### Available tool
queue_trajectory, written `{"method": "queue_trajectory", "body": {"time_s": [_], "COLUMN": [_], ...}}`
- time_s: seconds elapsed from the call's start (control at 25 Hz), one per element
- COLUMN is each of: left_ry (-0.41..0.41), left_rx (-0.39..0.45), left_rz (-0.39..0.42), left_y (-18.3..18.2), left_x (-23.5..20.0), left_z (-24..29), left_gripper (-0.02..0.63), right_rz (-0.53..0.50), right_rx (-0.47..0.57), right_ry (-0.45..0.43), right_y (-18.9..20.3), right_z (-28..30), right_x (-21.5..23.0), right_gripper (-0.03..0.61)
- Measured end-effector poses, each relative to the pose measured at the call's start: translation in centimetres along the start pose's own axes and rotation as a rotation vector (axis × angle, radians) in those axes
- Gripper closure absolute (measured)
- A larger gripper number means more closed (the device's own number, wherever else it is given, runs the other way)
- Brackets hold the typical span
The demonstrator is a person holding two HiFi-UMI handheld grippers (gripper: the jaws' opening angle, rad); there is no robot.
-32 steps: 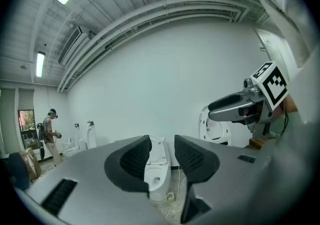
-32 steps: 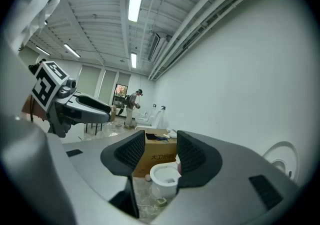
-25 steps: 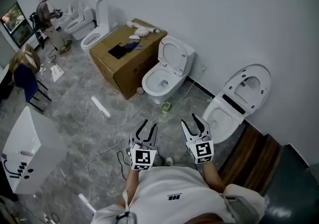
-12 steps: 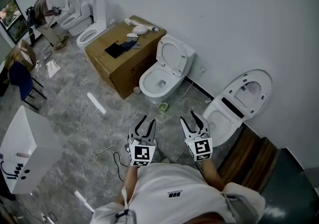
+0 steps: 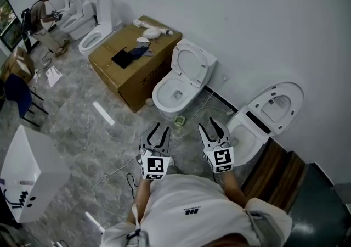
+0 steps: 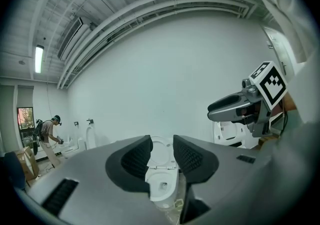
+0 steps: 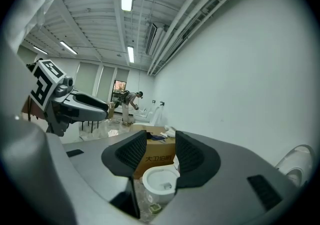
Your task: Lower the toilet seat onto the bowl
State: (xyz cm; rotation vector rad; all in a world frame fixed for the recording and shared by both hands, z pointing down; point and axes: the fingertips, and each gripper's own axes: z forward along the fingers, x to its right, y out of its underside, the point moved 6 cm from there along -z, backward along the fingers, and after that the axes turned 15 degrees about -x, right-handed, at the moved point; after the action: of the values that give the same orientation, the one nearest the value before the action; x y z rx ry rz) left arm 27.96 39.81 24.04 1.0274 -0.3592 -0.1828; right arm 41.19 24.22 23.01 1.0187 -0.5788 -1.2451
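The white toilet bowl point(image 5: 174, 93) stands against the wall with its seat point(image 5: 190, 65) and lid raised upright. Both grippers hover over the floor in front of it, well short of touching. My left gripper point(image 5: 157, 130) points at the bowl with only a narrow gap between its pads and nothing between them. In the left gripper view the toilet point(image 6: 161, 186) shows through that gap. My right gripper point(image 5: 211, 128) is beside it, jaws slightly apart and empty. The bowl point(image 7: 161, 181) appears below its pads in the right gripper view.
A big cardboard box point(image 5: 131, 70) stands left of the toilet. A second toilet point(image 5: 262, 119) with its lid up is at the right, next to a wooden platform point(image 5: 279, 169). A small green cup point(image 5: 180, 122) and cables lie on the floor. A person point(image 5: 41, 12) works far left.
Both grippers have moved a little forward toward the toilet, and the left fingers have drawn closer together. The seat has stayed upright.
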Motion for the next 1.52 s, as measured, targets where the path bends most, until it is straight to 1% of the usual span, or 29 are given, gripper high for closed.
{"method": "queue_trajectory", "body": {"time_s": [0.32,0.48,0.76,0.96,1.12,1.32,1.52], "left_ry": [0.039,0.067,0.106,0.115,0.117,0.115,0.112], "left_rx": [0.024,0.026,0.045,0.051,0.05,0.041,0.041], "left_rz": [0.023,0.032,0.051,0.049,0.048,0.051,0.052], "left_y": [-2.0,-2.4,-2.9,-3.1,-3.1,-3.7,-4.9], "left_x": [-4.4,-6.5,-9.3,-10.8,-11.5,-12.2,-13.5], "left_z": [5.3,7.7,10.4,12.3,13.7,16.2,19.4], "left_gripper": [0.462,0.463,0.465,0.465,0.465,0.465,0.465], "right_rz": [0.016,0.028,0.066,0.06,0.063,0.078,0.06], "right_rx": [-0.024,-0.037,-0.054,-0.067,-0.073,-0.086,-0.079], "right_ry": [0.042,0.07,0.093,0.114,0.114,0.105,0.093], "right_y": [-2.1,-2.9,-4.2,-4.1,-4.7,-5.0,-5.4], "right_z": [5.4,8.0,11.2,13.1,14.2,16.3,20.1], "right_x": [1.7,2.0,1.3,1.9,2.2,3.5,5.6], "right_gripper": [0.396,0.396,0.399,0.4,0.4,0.4,0.4]}}
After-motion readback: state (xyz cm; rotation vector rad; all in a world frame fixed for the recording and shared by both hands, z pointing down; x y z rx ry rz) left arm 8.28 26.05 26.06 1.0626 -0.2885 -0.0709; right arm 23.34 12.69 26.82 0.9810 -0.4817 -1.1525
